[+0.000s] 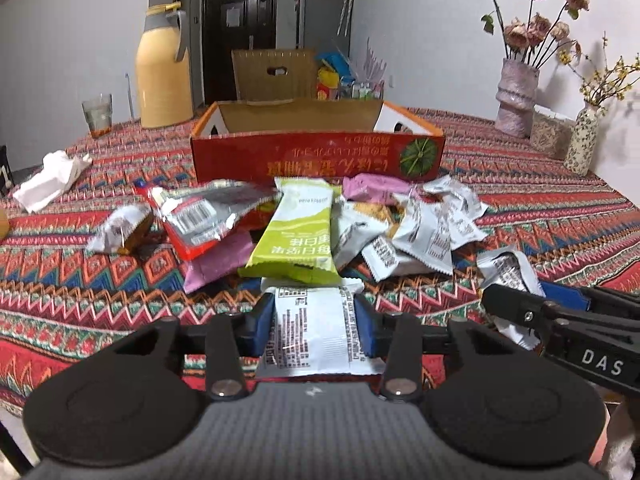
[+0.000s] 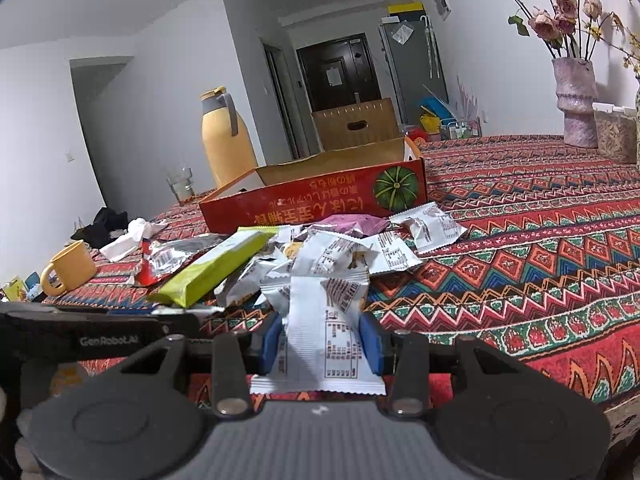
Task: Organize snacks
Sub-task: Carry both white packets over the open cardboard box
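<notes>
— Grippers, what do they hold?

— My left gripper (image 1: pixel 315 322) clamps a white snack packet (image 1: pixel 312 332); my right gripper (image 2: pixel 322 346) clamps another white packet (image 2: pixel 320 344), both near the table's front edge.

— Beyond?

— Snack pile (image 1: pixel 320 228) mid-table, then the open red box (image 1: pixel 316 152).

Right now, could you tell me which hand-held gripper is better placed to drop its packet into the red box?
Left, probably: both grip white packets, but the box lies straight ahead of it.
</notes>
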### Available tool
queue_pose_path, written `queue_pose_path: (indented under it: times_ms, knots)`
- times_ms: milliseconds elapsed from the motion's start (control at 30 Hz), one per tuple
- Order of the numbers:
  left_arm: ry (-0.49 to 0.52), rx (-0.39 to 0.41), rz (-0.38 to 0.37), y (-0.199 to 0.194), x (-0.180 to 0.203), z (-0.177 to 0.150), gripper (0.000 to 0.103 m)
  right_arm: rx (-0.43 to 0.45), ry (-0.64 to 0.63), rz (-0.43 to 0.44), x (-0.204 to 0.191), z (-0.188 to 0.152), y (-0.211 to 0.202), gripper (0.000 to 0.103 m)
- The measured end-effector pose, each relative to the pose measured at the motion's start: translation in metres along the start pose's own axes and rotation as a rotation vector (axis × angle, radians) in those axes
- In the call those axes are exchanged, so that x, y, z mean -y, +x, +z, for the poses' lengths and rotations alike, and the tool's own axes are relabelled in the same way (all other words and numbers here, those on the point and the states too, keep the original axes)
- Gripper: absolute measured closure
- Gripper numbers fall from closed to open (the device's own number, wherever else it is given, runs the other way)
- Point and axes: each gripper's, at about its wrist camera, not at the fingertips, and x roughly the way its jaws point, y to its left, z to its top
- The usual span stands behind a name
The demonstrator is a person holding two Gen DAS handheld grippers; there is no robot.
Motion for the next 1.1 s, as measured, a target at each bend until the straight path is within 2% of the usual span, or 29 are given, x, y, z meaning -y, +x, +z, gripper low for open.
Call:
queue_pose_path:
  times_ms: [200,433,833,1100]
  knots:
    - [-0.016,0.021,0.025,0.001,-0.009,0.006,0.061,-0.005,-0.005,-0.011,-0.002,0.002,0.004,0.061]
    - [-0.039,-0.002,0.082,0.009,-0.026,0.005,0.061,-0.024,-0.009,-0.018,-0.004,0.002,0.011,0.061]
    - [-0.035,0.105,0.115,-0.004,-0.039,0.028,0.061,-0.03,-0.021,-0.033,-0.009,0.007,0.022,0.061]
    - [-0.054,0.133,0.136,0.005,-0.054,0.046,0.061,-0.004,-0.037,-0.04,-0.015,0.025,0.036,0.061]
